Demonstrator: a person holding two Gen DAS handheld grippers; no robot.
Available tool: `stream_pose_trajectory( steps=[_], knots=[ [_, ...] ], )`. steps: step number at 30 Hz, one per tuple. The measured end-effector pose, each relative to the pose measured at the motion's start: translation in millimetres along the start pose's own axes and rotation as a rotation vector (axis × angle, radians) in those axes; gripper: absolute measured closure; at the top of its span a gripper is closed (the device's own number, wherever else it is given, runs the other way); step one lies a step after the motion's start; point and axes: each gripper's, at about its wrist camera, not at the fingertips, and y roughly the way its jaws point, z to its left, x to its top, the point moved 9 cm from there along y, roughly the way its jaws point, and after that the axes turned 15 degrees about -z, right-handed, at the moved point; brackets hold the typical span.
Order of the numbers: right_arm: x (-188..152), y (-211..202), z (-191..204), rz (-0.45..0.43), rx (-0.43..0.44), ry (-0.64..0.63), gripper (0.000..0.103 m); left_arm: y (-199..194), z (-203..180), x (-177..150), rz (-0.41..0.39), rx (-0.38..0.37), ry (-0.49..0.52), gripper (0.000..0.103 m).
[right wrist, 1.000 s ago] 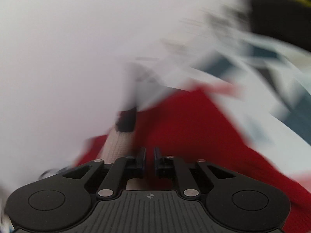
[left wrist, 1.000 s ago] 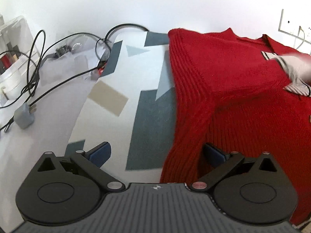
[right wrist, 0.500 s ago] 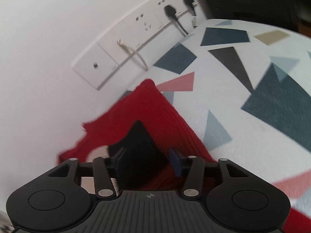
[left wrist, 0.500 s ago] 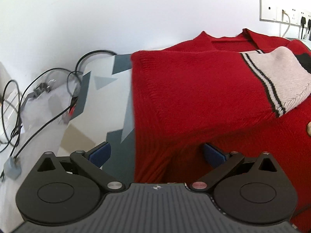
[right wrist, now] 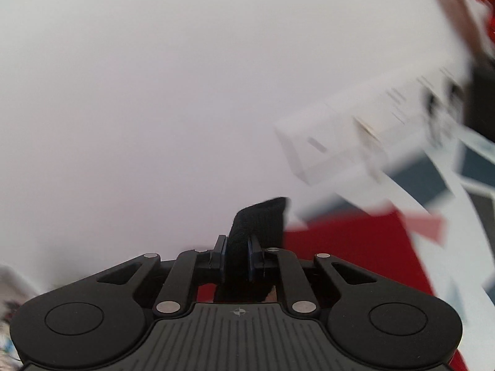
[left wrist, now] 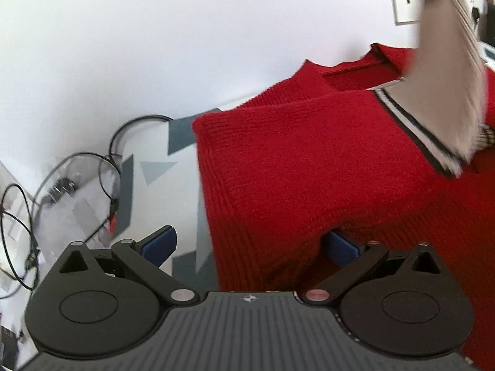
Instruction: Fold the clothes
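Right claw [right wrist: 236, 259] pinching black cuff [right wrist: 256, 232], red sweater [left wrist: 309, 170] on patterned tablecloth [left wrist: 148, 167], white wall [left wrist: 154, 46]

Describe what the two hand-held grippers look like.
Both match. The left hand-held gripper has a ribbed matte black body, two round discs, black linkage arms with silver rivets and one red, and blue finger pads. The right hand-held gripper looks alike, with silver rivets only.

Knit cloth and matt plastic

The red sweater [left wrist: 294, 167] is showing coarse ribbed knit; the left gripper [left wrist: 250, 242] is showing matt black plastic; the right gripper [right wrist: 236, 258] is pinching fuzzy black cuff [right wrist: 256, 222] cloth.
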Motion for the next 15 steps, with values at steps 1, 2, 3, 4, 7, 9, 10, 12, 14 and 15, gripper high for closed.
stream_pose_trajectory(
  steps=[1, 2, 3, 4, 7, 9, 10, 12, 14, 15],
  knots=[
    [13, -2, 19, -0.032, 0.045, -0.010, 0.092, 0, 2, 1, -0.008, 0.018, 0.009, 0.000],
    [25, -5, 36, -0.065, 0.087, -0.021, 0.092, 1, 3, 2, -0.015, 0.037, 0.018, 0.000],
    [35, -8, 51, -0.093, 0.124, -0.031, 0.092, 1, 5, 4, -0.023, 0.055, 0.026, 0.000],
    [43, -10, 61, -0.112, 0.151, -0.038, 0.092, 1, 6, 5, -0.030, 0.074, 0.035, 0.000],
    [59, -12, 77, -0.134, 0.186, -0.049, 0.092, 2, 10, 8, -0.053, 0.129, 0.062, 0.000],
    [65, -12, 84, -0.140, 0.198, -0.052, 0.092, 2, 13, 11, -0.068, 0.166, 0.079, 0.000],
    [66, -11, 85, -0.142, 0.197, -0.052, 0.092, 2, 15, 12, -0.075, 0.184, 0.088, 0.000],
    [66, -8, 82, -0.142, 0.188, -0.034, 0.092, 2, 34, 10, -0.061, 0.205, 0.018, 0.000],
    [66, -8, 79, -0.143, 0.196, 0.003, 0.092, 1, 55, 7, -0.041, 0.223, -0.066, 0.000],
    [65, -9, 76, -0.143, 0.206, 0.027, 0.092, 1, 66, 5, -0.031, 0.231, -0.109, 0.000]
  ],
)
